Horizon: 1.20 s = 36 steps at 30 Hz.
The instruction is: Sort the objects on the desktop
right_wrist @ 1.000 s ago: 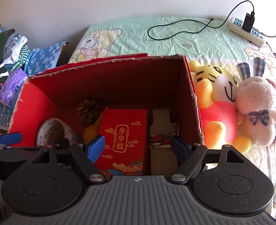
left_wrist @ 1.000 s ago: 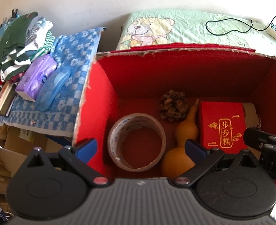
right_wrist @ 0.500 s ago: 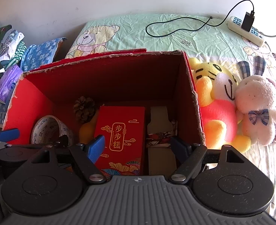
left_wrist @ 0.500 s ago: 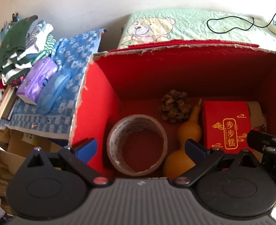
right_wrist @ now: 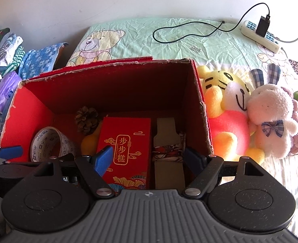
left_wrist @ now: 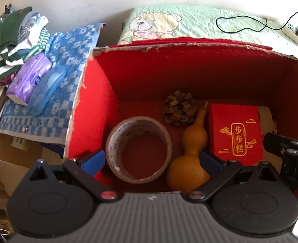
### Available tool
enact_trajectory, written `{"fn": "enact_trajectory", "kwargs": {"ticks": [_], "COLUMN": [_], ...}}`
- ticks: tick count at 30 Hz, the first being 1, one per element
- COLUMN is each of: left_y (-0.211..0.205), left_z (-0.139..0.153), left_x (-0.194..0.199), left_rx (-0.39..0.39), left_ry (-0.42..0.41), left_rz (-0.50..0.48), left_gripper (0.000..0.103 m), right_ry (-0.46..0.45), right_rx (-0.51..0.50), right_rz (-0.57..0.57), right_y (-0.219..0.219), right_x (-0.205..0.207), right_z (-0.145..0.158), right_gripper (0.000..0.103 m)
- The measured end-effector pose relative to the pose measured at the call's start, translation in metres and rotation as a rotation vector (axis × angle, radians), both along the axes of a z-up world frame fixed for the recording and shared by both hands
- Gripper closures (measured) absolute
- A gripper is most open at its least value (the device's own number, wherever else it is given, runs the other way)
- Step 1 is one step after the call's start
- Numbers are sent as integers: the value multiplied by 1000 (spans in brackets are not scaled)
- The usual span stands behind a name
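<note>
The left tool hangs over the near edge of the red cardboard box with its blue-padded fingers spread wide and nothing between them. Just beyond the fingers, the tape roll stands on the box floor close to the box's left wall, with a narrow strip of bare floor between them. The orange gourd lies just right of the roll, its thin neck pointing away from the tool. Farther in, the pine cone sits near the back wall, with open floor around it.

The right tool is also spread wide and empty, poised over the near edge. Ahead of its left finger lies the red gift box, and ahead of its right finger a tan folded item fills the gap up to the box's right wall. The back wall's torn rim rises beyond. Right of the box, outside it, a tiger plush presses against the wall, beside a pink plush rabbit, both on the bed.
</note>
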<state>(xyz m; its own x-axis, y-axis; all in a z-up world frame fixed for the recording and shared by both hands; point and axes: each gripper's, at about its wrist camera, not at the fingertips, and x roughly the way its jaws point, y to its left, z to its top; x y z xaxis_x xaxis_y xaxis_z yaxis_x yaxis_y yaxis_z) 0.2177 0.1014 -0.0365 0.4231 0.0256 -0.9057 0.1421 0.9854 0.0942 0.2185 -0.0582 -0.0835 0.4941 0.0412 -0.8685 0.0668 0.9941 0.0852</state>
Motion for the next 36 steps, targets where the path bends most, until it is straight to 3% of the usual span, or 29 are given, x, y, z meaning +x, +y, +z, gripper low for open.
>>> {"fn": "enact_trajectory", "kwargs": {"ticks": [36], "left_y": [8], "left_z": [8], "left_x": [-7], "left_rx": [6], "left_ry": [-20], "left_rz": [35], "left_gripper": [3], "right_ry": [-32], "right_rx": [18], "right_rz": [-6], "right_y": [-1], "right_x": [-8], "right_z": [6], "right_gripper": [23]}}
